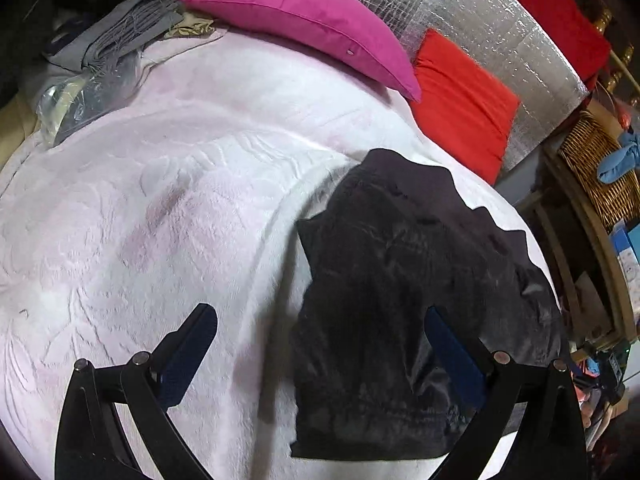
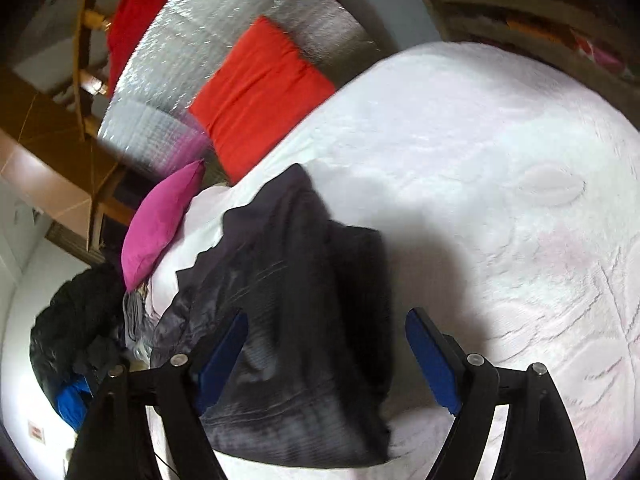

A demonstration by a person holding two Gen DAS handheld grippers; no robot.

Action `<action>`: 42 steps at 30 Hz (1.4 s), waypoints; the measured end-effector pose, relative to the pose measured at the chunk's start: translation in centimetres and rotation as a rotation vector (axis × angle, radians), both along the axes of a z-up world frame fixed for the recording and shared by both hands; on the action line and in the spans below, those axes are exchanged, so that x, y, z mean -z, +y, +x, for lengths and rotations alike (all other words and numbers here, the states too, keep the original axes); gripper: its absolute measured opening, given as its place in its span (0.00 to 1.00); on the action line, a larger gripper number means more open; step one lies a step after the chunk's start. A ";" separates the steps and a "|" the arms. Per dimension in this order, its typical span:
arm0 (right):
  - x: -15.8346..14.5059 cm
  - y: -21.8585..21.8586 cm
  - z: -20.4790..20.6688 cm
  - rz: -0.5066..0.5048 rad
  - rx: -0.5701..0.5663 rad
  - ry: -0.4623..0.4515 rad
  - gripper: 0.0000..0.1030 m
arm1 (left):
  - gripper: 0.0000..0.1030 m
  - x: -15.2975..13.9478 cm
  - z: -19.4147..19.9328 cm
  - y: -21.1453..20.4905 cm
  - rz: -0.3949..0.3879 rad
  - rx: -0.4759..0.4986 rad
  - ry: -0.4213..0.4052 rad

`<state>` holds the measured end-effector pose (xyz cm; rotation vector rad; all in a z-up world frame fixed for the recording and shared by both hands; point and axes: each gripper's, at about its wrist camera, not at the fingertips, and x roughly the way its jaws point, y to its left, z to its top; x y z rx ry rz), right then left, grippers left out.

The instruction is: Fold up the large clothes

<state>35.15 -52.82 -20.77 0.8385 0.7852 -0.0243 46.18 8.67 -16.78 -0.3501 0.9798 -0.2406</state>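
Black, slick, slightly shiny fabric: the garment [image 1: 416,280] lies in a rough folded block on the white embossed bedspread [image 1: 160,200], near the pink cushion [image 1: 312,20] & orange cushion [image 1: 460,96]. My left gripper [image 1: 320,344] is spread wide, nothing pinched; right gripper [image 2: 326,344] also wide apart over the cloth, not clamping it. Risk as I see it: slippery layers slide apart if I grab only the top one, so the fold would skew. Ragged far edge could bunch up. Plush bedspread may get caught w/ the pads too.
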 end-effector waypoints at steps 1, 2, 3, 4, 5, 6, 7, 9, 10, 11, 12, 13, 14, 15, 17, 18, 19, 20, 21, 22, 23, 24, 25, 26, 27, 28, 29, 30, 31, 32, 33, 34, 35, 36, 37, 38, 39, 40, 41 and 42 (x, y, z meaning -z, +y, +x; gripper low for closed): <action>0.4 -0.3 0.2 0.014 -0.002 0.007 0.81 | 1.00 0.0 0.0 -0.1 0.006 0.002 0.000; 0.7 -0.5 0.5 0.026 -0.009 0.008 0.81 | 1.00 0.1 0.2 -0.2 0.013 0.009 0.001; 1.1 -0.7 0.7 0.044 -0.023 0.007 0.81 | 1.00 0.2 0.5 -0.3 0.018 0.017 0.004; 1.4 -0.7 1.1 0.054 -0.034 0.009 0.81 | 1.00 0.4 0.8 -0.5 0.020 0.026 0.007; 1.7 -0.9 1.1 0.064 -0.043 0.014 0.81 | 1.00 0.6 1.0 -0.7 0.021 0.038 0.012; 2.2 -1.3 1.0 0.076 -0.052 0.017 0.81 | 1.00 0.9 1.0 -0.6 0.019 0.046 0.015; 2.6 -1.4 1.2 0.089 -0.059 0.014 0.81 | 1.00 1.1 1.2 -0.7 0.020 0.055 0.024; 3.5 -1.7 1.4 0.127 -0.078 0.013 0.81 | 1.00 1.7 1.6 -1.0 0.021 0.076 0.046; 3.8 -1.8 1.5 0.140 -0.089 0.015 0.81 | 1.00 1.9 1.8 -1.0 0.006 0.085 0.050; 4.1 -1.8 1.7 0.151 -0.102 0.015 0.81 | 1.00 2.1 2.0 -0.9 -0.015 0.094 0.052; 4.3 -1.7 1.9 0.156 -0.117 0.015 0.82 | 1.00 2.3 2.2 -0.8 -0.038 0.104 0.057; 4.5 -1.7 2.2 0.160 -0.134 0.014 0.82 | 1.00 2.4 2.3 -0.8 -0.059 0.113 0.063; 4.6 -1.7 2.4 0.168 -0.147 0.011 0.82 | 1.00 2.7 2.6 -0.8 -0.094 0.129 0.071; 4.8 -1.6 2.7 0.182 -0.162 0.005 0.82 | 1.00 2.9 2.8 -0.8 -0.116 0.140 0.079; 5.1 -1.5 3.1 0.196 -0.185 0.007 0.85 | 1.00 3.4 3.3 -1.0 -0.152 0.163 0.100; 5.3 -1.4 3.5 0.197 -0.197 0.010 0.85 | 1.00 3.7 3.5 -1.2 -0.171 0.180 0.112; 5.4 -1.2 3.9 0.196 -0.214 0.013 0.85 | 1.00 4.0 3.6 -1.4 -0.186 0.195 0.118; 5.5 -1.1 4.1 0.201 -0.226 0.010 0.88 | 1.00 4.0 3.6 -1.5 -0.191 0.209 0.117; 5.5 -1.0 4.5 0.217 -0.247 -0.001 0.93 | 1.00 4.0 3.7 -1.7 -0.191 0.224 0.111; 5.4 -0.8 4.7 0.228 -0.262 -0.009 0.94 | 1.00 4.1 3.7 -2.0 -0.200 0.243 0.107; 5.4 -0.7 5.0 0.234 -0.276 -0.013 0.94 | 1.00 4.1 3.7 -2.3 -0.228 0.273 0.108; 5.5 -0.4 5.6 0.247 -0.301 -0.014 0.94 | 1.00 4.4 3.8 -2.7 -0.285 0.320 0.128; 5.5 -0.2 5.8 0.262 -0.318 -0.018 0.94 | 1.00 4.7 3.8 -3.4 -0.340 0.360 0.155; 5.6 0.1 6.2 0.281 -0.336 -0.024 0.95 | 1.00 4.9 3.8 -4.0 -0.343 0.371 0.164; 5.9 0.6 6.8 0.305 -0.359 -0.029 0.95 | 1.00 5.1 3.8 -5.0 -0.296 0.376 0.165; 6.0 1.1 7.3 0.310 -0.376 -0.026 0.95 | 1.00 5.2 3.7 -5.8 -0.267 0.390 0.164; 6.1 1.6 7.6 0.309 -0.394 -0.028 0.95 | 1.00 5.3 3.6 -6.6 -0.251 0.405 0.158; 6.1 2.4 8.1 0.326 -0.423 -0.036 0.97 | 1.00 5.2 3.4 -7.1 -0.235 0.407 0.147; 6.1 3.1 8.5 0.330 -0.439 -0.038 0.97 | 1.00 5.0 3.4 -7.4 -0.232 0.406 0.144; 6.0 3.6 8.7 0.312 -0.446 -0.032 0.97 | 1.00 4.9 3.4 -7.6 -0.239 0.401 0.141; 5.9 4.2 8.9 0.282 -0.444 -0.018 0.97 | 1.00 4.8 3.3 -7.6 -0.254 0.394 0.135; 5.8 4.6 8.9 0.266 -0.431 -0.010 0.97 | 1.00 4.8 3.3 -7.5 -0.267 0.388 0.132; 5.7 4.7 8.9 0.262 -0.419 -0.008 0.95 | 1.00 4.8 3.2 -7.5 -0.280 0.381 0.125; 5.7 4.8 8.8 0.258 -0.400 -0.006 0.90 | 1.00 4.7 3.1 -7.4 -0.281 0.374 0.121; 5.7 4.8 8.7 0.250 -0.375 0.003 0.85 | 0.95 4.7 3.0 -7.3 -0.274 0.365 0.119; 5.7 4.8 8.6 0.243 -0.355 0.014 0.76 | 0.84 4.7 2.9 -7.1 -0.255 0.351 0.118; 5.8 4.7 8.5 0.242 -0.329 0.027 0.65 | 0.78 4.6 2.7 -6.9 -0.239 0.335 0.113; 5.9 4.6 8.4 0.249 -0.317 0.031 0.58 | 0.68 4.5 2.7 -6.7 -0.239 0.327 0.106; 5.8 4.5 8.3 0.255 -0.310 0.032 0.52 | 0.59 4.2 2.9 -6.5 -0.244 0.318 0.101; 5.6 4.7 8.2 0.251 -0.305 0.032 0.49 | 0.54 4.0 3.3 -6.4 -0.246 0.306 0.093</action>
